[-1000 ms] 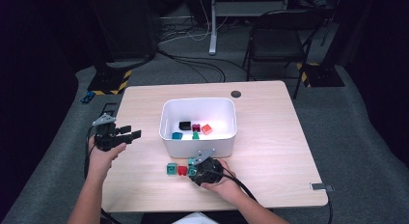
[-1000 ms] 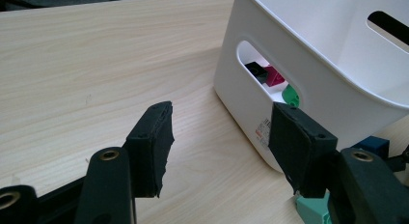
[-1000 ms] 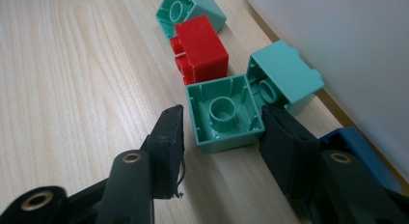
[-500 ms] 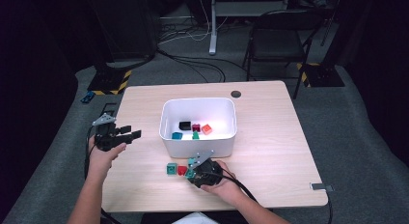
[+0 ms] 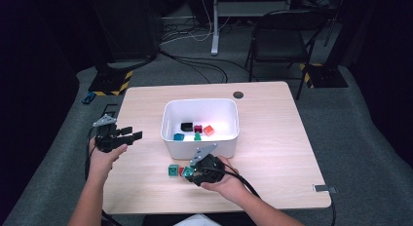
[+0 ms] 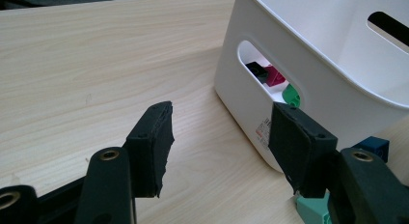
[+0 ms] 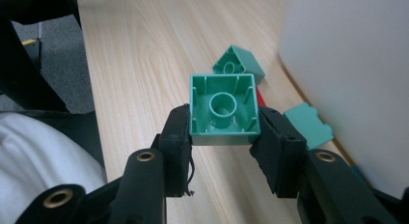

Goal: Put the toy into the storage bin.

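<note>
Green brick is pinched between the right tongs, hollow underside facing the camera, held clear above the wooden counter just in front of the white bin. Those jaws have just been closing, and the brick sits squeezed between both pads. Down on the counter near the bin's wall are another green brick tipped on its side, a lighter green one and a bit of red between them. Left tongs hang wide with nothing between the pads, off to the bin's left side by its handle slot. Inside the bin lie a few bricks: black, dark red, orange, blue, green.
</note>
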Available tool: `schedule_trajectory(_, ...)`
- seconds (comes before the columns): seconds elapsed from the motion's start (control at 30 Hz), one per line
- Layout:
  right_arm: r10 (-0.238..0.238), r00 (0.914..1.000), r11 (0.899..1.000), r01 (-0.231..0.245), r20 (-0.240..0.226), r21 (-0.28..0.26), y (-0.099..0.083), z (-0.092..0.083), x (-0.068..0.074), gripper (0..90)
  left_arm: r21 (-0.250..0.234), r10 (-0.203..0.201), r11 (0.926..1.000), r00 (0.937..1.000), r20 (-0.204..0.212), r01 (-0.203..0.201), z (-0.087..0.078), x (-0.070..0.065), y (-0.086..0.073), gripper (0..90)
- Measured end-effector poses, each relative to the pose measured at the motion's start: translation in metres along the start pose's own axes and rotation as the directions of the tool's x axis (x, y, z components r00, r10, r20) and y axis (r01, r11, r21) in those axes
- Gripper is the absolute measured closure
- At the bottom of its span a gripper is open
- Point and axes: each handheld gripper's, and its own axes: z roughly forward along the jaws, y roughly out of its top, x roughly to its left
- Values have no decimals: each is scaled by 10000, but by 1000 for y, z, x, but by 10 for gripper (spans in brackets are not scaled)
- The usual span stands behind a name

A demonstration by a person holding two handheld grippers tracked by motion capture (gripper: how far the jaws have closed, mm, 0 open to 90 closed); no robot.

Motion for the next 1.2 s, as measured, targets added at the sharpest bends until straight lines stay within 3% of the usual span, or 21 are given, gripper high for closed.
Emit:
schedule_trajectory(0.47,-310,9995,9983,304,-110,-487,39,-48,-4,584,-13,-22,10000,10000,-12,22,0,0,0,411)
schedule_trajectory(0.6,-191,9998,9977,187,-50,-653,49,-59,-7,584,-28,-32,10000,10000,-12,32,-1,1,0,411)
schedule_trajectory(0.87,24,9996,9955,4,297,-943,77,-82,-30,585,-29,-41,10000,10000,-16,41,-1,2,0,411)
schedule_trajectory(1.2,280,9956,9946,-188,892,-1020,100,-86,-57,585,-47,-59,10000,10000,4,59,-1,2,0,412)
